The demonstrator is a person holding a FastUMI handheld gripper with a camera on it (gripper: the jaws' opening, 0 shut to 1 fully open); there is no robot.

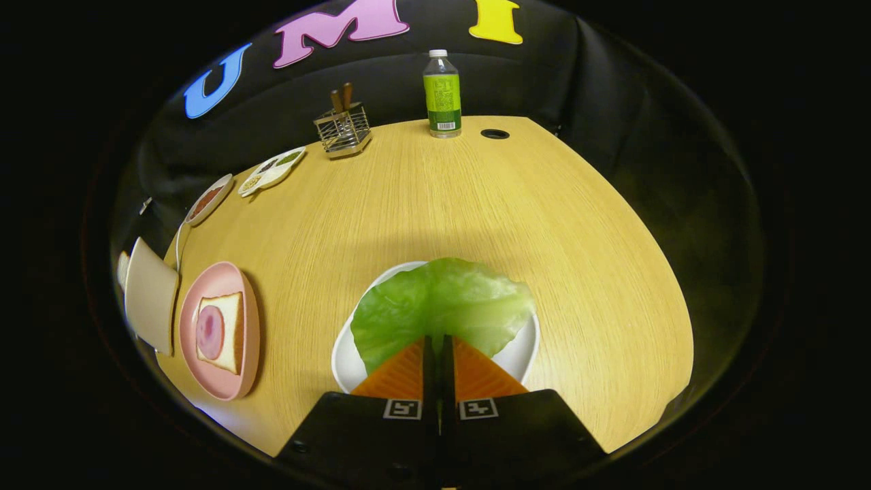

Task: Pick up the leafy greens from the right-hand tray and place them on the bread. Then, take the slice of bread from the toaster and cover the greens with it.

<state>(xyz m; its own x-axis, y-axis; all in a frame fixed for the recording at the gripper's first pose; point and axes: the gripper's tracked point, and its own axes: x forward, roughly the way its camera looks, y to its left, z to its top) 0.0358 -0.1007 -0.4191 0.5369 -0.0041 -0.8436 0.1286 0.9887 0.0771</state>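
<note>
Claw (439, 338) has its two orange fingers (401, 374) pinched together with only a thin slit left, nipping the near edge of the leafy greens (442, 306). Looks like a grip on the leaf, though the contact itself sits right at the tips, so that's a judgement.

Greens lie flat across the white tray (520, 354), near the desk's (476, 197) front edge. An edge pinch makes sense: a flat leaf gives nothing else to grab.

Target bread (228, 333), topped with a pink meat slice (209, 331), is on the pink plate (245, 292) at the desk's left edge, well apart from the tray. The beige toaster (150, 294) stands just beside that plate, so both drop-offs are close together.

The bottle (442, 92) and wire rack (343, 129) sit along the far edge, out of the path. Risk: a thin leaf may slip or tear on lift.
</note>
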